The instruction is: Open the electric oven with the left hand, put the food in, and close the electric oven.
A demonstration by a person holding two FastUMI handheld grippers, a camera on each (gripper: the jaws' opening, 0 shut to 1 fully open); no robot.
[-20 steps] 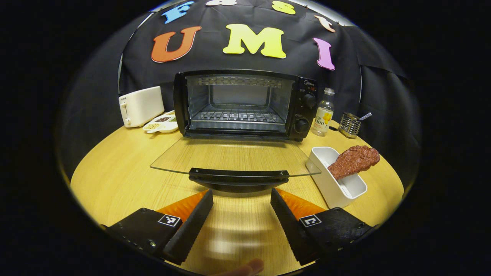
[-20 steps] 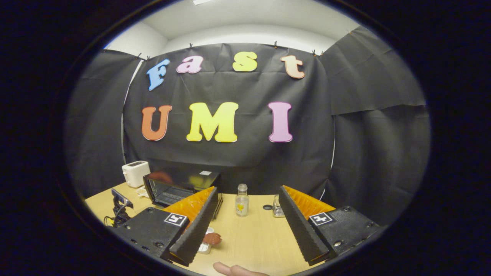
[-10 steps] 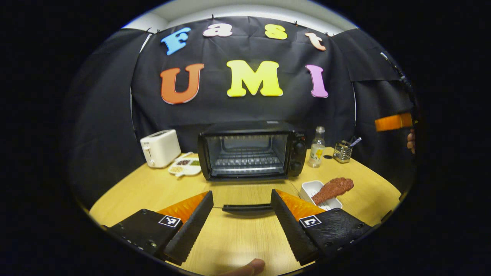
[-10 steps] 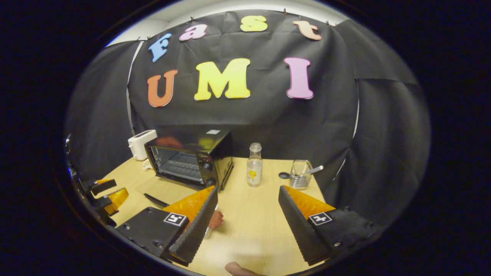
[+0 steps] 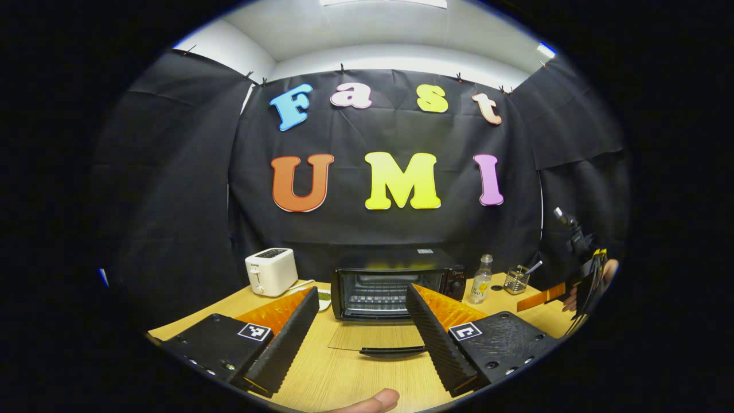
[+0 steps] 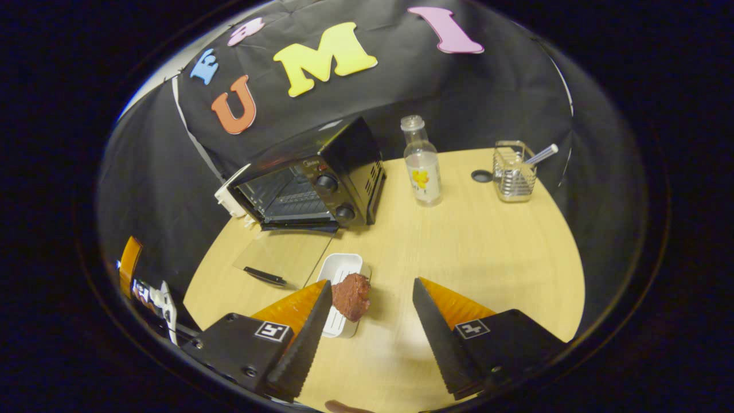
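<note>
The black electric oven [image 5: 395,284] [image 6: 312,180] stands at the back of the wooden table with its glass door [image 5: 375,338] [image 6: 281,258] folded down flat, handle toward me. A reddish-brown piece of food [image 6: 351,295] leans on the near end of a white tray [image 6: 341,275], just right of the door. My left gripper [image 5: 362,335] is open and held well back from the door handle, with nothing between its fingers. My right gripper [image 6: 370,321] is open just above and in front of the food, which lies by its left finger [image 6: 304,338]. The right gripper [image 5: 582,281] also appears at the right edge of the left gripper view.
A white toaster [image 5: 270,271] and a small dish of seasonings stand left of the oven. A clear bottle [image 6: 421,166] [image 5: 480,281], a dark lid [image 6: 481,176] and a wire holder [image 6: 514,172] with a utensil stand to the right. The left gripper [image 6: 140,281] appears at the left edge of the right gripper view.
My left gripper has pulled back and up from the open door, so the oven looks much smaller. My right gripper has tilted down and moved toward the food on the tray.
</note>
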